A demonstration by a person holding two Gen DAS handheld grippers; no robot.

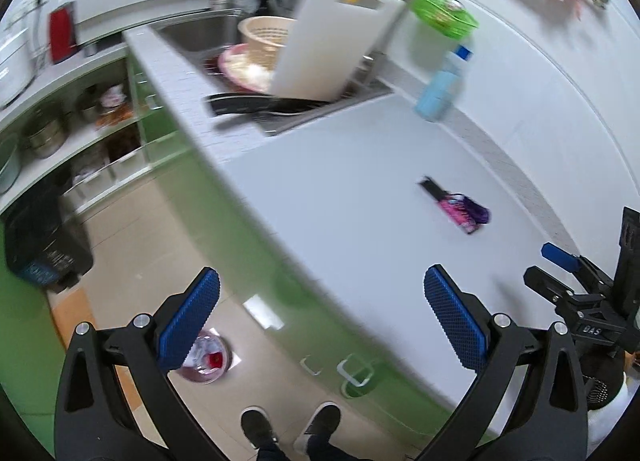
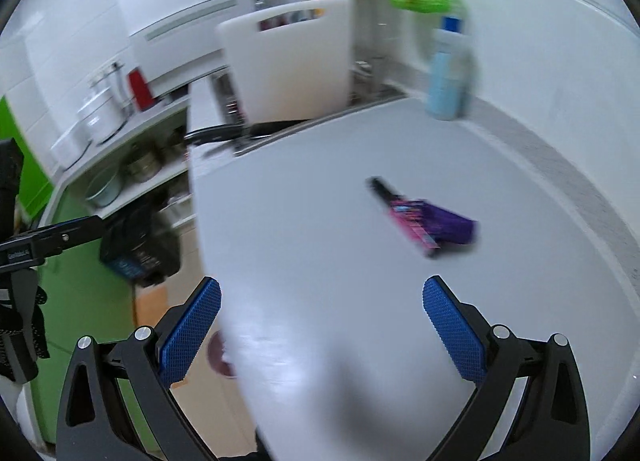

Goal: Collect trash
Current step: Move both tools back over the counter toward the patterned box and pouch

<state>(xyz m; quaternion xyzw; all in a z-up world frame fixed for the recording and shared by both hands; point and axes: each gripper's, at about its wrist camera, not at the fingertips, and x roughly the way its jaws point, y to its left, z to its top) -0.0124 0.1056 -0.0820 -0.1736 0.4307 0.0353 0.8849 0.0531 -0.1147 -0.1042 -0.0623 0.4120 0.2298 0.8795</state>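
Note:
A crumpled purple and pink wrapper (image 1: 460, 209) lies on the white counter (image 1: 360, 201), right of centre; it also shows in the right wrist view (image 2: 428, 221). A clear bin with trash in it (image 1: 206, 359) stands on the floor below the counter edge; part of it shows in the right wrist view (image 2: 220, 355). My left gripper (image 1: 320, 317) is open and empty, held over the counter's front edge. My right gripper (image 2: 322, 325) is open and empty above the counter, short of the wrapper. It also shows at the right edge of the left wrist view (image 1: 560, 261).
A sink (image 1: 208, 33) at the back holds a white cutting board (image 1: 336, 41), a beige colander (image 1: 266, 35) and a dark pan (image 1: 256, 105). A blue bottle (image 1: 440, 85) stands by the wall. A black bag (image 1: 44, 237) sits on the floor by open shelves (image 1: 80, 141).

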